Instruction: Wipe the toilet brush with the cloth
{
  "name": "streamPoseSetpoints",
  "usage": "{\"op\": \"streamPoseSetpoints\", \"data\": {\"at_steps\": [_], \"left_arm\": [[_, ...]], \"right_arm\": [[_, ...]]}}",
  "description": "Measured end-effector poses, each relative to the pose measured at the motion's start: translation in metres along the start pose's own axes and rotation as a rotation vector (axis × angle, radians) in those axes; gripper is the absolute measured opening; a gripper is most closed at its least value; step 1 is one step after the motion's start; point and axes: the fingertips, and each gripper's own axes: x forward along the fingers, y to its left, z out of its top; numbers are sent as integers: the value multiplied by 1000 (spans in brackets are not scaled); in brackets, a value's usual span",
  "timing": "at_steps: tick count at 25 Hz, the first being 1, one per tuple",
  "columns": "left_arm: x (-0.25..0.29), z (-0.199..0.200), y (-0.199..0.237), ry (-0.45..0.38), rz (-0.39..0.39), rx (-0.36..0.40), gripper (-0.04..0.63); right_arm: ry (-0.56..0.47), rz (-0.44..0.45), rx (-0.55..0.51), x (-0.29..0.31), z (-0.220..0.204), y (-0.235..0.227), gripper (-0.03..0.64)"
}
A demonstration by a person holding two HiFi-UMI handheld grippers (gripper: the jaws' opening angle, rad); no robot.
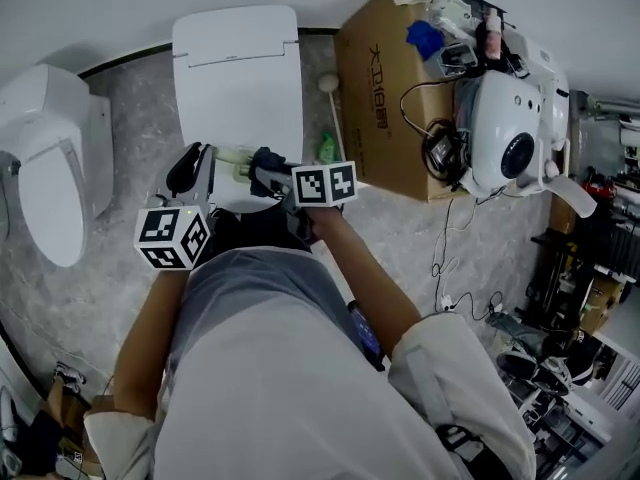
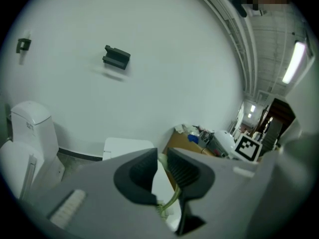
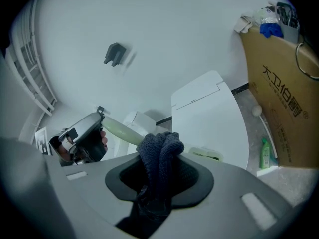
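The toilet brush [image 1: 235, 161] is pale green and lies level above the closed toilet lid [image 1: 240, 78]. My left gripper [image 1: 192, 166] is shut on its handle, which shows as a pale sliver [image 2: 162, 158] between the jaws. My right gripper [image 1: 266, 171] is shut on a dark blue cloth [image 3: 159, 156]. In the right gripper view the handle [image 3: 121, 130] runs from the left gripper [image 3: 79, 139] to the cloth, which touches it. The brush head [image 3: 204, 154] shows just past the cloth.
A second white toilet [image 1: 50, 158] stands at the left. A cardboard box [image 1: 390, 78] with clutter and a white machine [image 1: 510, 128] stand at the right. A green bottle [image 1: 327, 148] and a white-tipped stick [image 1: 332, 98] sit between toilet and box. Cables [image 1: 450, 288] trail on the floor.
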Motion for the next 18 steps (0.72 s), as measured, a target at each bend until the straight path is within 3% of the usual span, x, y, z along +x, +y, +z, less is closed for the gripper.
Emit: {"op": "streamPoseSetpoints", "data": {"at_steps": [18], "left_arm": [[-7, 1, 5, 17, -60, 18, 0]], "right_arm": [[-94, 34, -91, -19, 26, 68, 110]]}}
